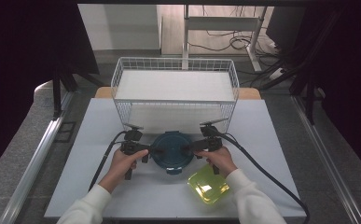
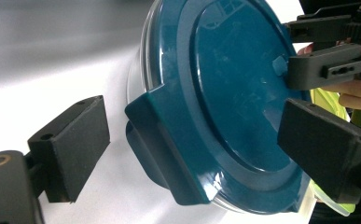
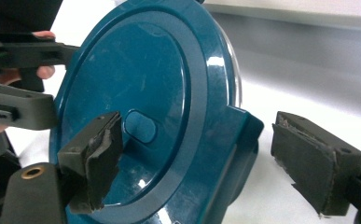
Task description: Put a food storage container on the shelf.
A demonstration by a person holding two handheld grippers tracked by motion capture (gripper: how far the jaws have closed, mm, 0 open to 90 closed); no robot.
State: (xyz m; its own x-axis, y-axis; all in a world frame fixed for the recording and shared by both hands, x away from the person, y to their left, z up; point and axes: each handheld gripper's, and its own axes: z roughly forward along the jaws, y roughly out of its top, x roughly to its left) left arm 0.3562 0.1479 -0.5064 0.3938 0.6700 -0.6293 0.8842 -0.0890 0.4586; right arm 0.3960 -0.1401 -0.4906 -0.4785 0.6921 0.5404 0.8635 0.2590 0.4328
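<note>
A round clear container with a teal lid (image 1: 171, 151) sits mid-table. My left gripper (image 1: 153, 150) is at its left edge and my right gripper (image 1: 186, 149) at its right edge. In the left gripper view the left gripper (image 2: 197, 144) is open, its jaws straddling the lid's latch tab (image 2: 162, 149) with a gap on each side. In the right gripper view the right gripper (image 3: 204, 161) is open too, one pad (image 3: 94, 156) over the lid top and the other beyond the opposite latch tab (image 3: 236, 149).
A yellow-green translucent box (image 1: 208, 185) lies just right of the container, by the person's right wrist. A white wire basket (image 1: 175, 65) stands behind, on the pale table mat (image 1: 89, 140). Cables trail from both grippers toward the table's front.
</note>
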